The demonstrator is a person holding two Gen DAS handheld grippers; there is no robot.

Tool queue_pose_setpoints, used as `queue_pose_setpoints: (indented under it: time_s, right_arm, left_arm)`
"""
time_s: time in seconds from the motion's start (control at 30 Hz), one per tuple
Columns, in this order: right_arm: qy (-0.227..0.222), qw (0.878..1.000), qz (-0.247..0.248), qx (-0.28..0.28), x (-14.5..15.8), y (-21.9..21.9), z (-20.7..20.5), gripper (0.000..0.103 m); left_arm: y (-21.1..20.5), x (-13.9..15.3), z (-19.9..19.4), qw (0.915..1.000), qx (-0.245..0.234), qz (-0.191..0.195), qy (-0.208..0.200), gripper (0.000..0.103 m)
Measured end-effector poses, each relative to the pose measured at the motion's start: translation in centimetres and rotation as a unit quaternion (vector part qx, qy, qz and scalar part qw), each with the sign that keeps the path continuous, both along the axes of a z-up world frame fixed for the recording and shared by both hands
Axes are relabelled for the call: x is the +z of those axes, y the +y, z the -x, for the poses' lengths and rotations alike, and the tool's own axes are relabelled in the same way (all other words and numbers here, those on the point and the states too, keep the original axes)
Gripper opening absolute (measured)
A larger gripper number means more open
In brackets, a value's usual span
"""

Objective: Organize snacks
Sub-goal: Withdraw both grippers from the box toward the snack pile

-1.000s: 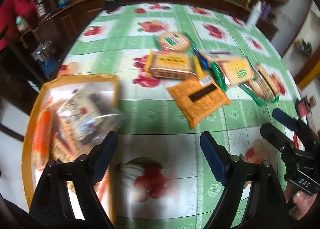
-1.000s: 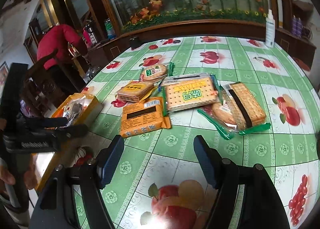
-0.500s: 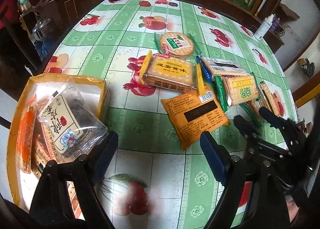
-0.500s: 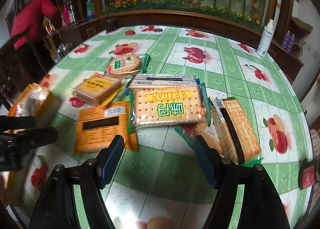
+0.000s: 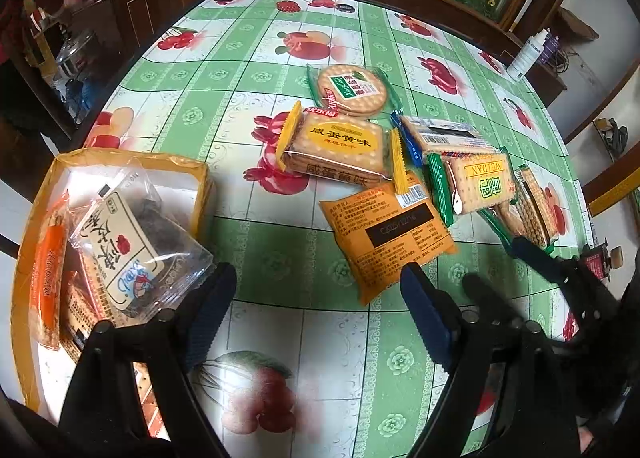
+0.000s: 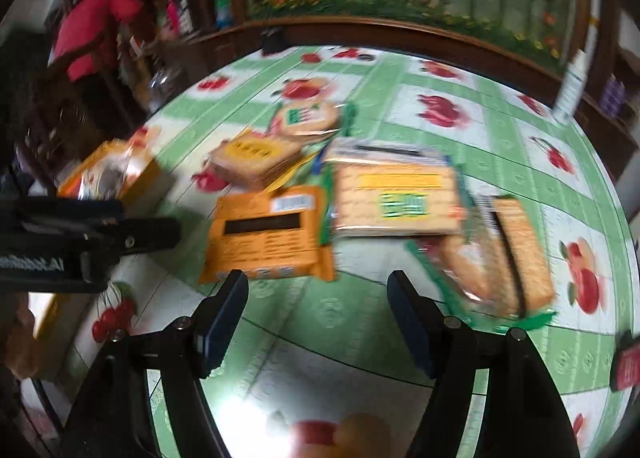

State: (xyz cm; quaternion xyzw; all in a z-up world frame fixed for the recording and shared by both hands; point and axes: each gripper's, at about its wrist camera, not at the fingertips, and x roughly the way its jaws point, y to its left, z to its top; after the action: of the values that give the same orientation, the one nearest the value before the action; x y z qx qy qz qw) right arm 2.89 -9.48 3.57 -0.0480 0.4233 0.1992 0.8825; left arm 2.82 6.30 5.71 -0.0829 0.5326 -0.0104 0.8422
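Fruit-print tablecloth (image 5: 280,258) — left gripper (image 5: 316,310) agape, empty; right gripper (image 6: 318,310) likewise

Black tool (image 5: 316,318), blue ribbed pads, silver screws

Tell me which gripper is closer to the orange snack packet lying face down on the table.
Right. The right gripper hangs just short of the orange packet's near edge, jaws open. The left gripper sits farther off, toward the yellow box.

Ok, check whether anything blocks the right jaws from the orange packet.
Nothing visible does: only bare tablecloth lies between the open right gripper and the orange packet, which lies flat just ahead.
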Motion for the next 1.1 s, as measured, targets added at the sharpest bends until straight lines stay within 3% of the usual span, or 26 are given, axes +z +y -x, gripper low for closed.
queue_pose_setpoints:
  time_s: [0.4,0.53,0.7,0.8,1.1]
  right_arm:
    - [-0.011,0.993,0.106,-0.045,-2.0,0.2,-3.9,0.072]
    - [0.001,0.996,0.090,-0.027,-2.4,0.9,-4.0,0.072]
    - [0.022,0.998,0.048,0.043,-2.0,2.8,-1.8,0.072]
    - [-0.001,0.998,0.048,0.029,-0.9,2.2,-0.8,0.072]
    - [0.022,0.998,-0.062,-0.002,0.4,-2.2,-1.5,0.072]
  left_arm:
    - [-0.8,-0.1,-0.3,1.0000,-0.007,0.002,0.004,0.084]
    - [-0.7,-0.2,-0.4,0.9999,-0.007,0.006,0.005,0.084]
    - [-0.7,-0.4,-0.7,0.9999,-0.006,0.007,0.006,0.084]
    - [-0.8,-0.7,-0.8,0.9999,-0.005,0.009,0.011,0.084]
    - [-0.8,-0.8,-0.8,0.9996,0.006,0.021,0.016,0.084]
